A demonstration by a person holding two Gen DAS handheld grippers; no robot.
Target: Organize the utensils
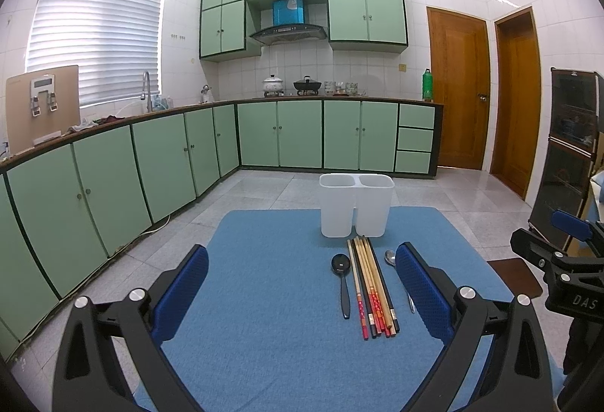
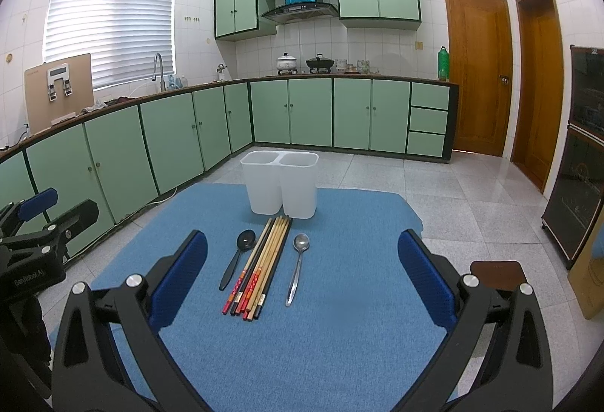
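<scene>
A white two-compartment holder stands upright at the far side of a blue mat. In front of it lie several chopsticks in a bundle. A black spoon lies left of them, a metal spoon right. My left gripper hovers open above the mat, its right finger partly hiding the metal spoon. My right gripper is open too, above the utensils. Both hold nothing.
The mat covers a low table on a tiled floor. Green cabinets run along the left and back. Wooden doors and a dark cabinet stand at the right. A brown stool sits beside the mat.
</scene>
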